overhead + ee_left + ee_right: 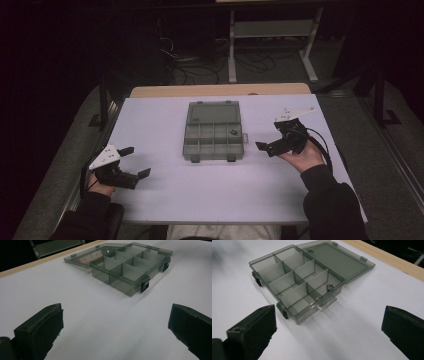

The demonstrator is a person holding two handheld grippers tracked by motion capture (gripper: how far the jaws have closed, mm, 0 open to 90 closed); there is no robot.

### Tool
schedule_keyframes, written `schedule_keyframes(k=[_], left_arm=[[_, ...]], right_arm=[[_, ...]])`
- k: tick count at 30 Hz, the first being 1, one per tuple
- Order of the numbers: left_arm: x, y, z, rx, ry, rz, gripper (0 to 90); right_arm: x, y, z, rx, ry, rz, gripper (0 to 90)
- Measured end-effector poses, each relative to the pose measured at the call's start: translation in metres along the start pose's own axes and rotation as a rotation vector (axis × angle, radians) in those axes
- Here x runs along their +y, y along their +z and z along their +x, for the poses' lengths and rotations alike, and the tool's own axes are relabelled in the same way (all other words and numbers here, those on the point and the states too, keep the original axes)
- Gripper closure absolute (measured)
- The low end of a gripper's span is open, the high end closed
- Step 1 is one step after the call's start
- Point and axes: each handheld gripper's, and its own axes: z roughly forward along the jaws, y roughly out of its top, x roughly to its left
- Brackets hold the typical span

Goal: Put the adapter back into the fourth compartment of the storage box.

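A smoky clear compartment box lies in the middle of the white table, its lid folded flat open on the far side. One small black piece rests in a right-hand compartment and is also visible in the right gripper view. My left gripper is held open over the table to the box's left, nothing between its jaws. My right gripper stands open just right of the box, also empty. The box lies ahead of the left gripper. The box lies ahead of the right gripper.
A wooden strip runs along the table's far edge. Beyond it stand a white frame and loose cables on the dark floor. Two black latches sit on the box's near side.
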Motion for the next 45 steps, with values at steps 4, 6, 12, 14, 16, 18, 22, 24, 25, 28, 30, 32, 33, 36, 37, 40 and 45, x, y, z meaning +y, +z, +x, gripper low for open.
schedule_keyframes(k=[4,6,12,14,16,18,22,24,25,28,30,32,33,36,37,40,45], left_arm=[[0.0,0.0,0.0,-0.001,0.001,-0.001,0.0],[0.0,0.0,0.0,-0.002,0.002,-0.001,0.0],[0.0,0.0,0.0,-0.002,0.004,0.002,0.0],[0.0,0.0,0.0,-0.001,0.004,0.002,0.0],[0.0,0.0,0.0,0.0,0.004,0.002,0.0],[0.0,0.0,0.0,0.0,0.004,0.003,0.0],[0.0,0.0,0.0,0.001,0.004,0.003,0.0],[0.0,0.0,-0.001,0.001,0.004,0.004,0.0],[0.0,0.0,-0.001,0.001,0.005,0.005,0.0],[0.0,0.0,-0.001,0.003,0.008,0.006,0.0],[0.0,0.0,-0.001,0.003,0.007,0.005,0.0],[0.0,0.0,-0.001,0.003,0.007,0.006,0.0],[0.0,0.0,-0.001,0.003,0.007,0.006,0.0],[0.0,0.0,-0.001,0.002,0.007,0.005,0.0],[0.0,0.0,-0.001,0.001,0.007,0.005,0.0],[0.0,0.0,-0.001,-0.001,0.009,0.004,0.0],[0.0,0.0,-0.001,-0.003,0.006,0.003,0.0]], right_arm=[[-0.006,-0.001,0.0,-0.005,0.004,0.001,0.0],[-0.008,-0.002,-0.001,-0.01,0.01,0.001,0.0],[-0.02,-0.004,0.001,-0.034,0.007,-0.003,0.0],[-0.022,-0.004,0.002,-0.037,0.003,0.0,0.0],[-0.028,-0.008,0.003,-0.046,0.004,-0.01,0.0],[-0.029,-0.009,0.003,-0.048,0.0,-0.014,0.0],[-0.04,-0.013,0.001,-0.048,0.015,-0.024,0.0],[-0.044,-0.016,0.001,-0.047,0.019,-0.031,0.0],[-0.046,-0.017,0.001,-0.048,0.021,-0.038,0.0],[-0.051,-0.02,0.0,-0.046,0.047,-0.053,0.0],[-0.055,-0.023,-0.001,-0.047,0.064,-0.065,0.0],[-0.06,-0.025,-0.001,-0.05,0.075,-0.072,0.0],[-0.062,-0.026,-0.001,-0.05,0.082,-0.073,0.0],[-0.067,-0.028,-0.002,-0.055,0.092,-0.077,0.0],[-0.071,-0.03,-0.001,-0.07,0.096,-0.081,0.0],[-0.073,-0.032,-0.001,-0.088,0.095,-0.082,0.0],[-0.083,-0.033,-0.002,-0.077,0.136,-0.09,0.0]])
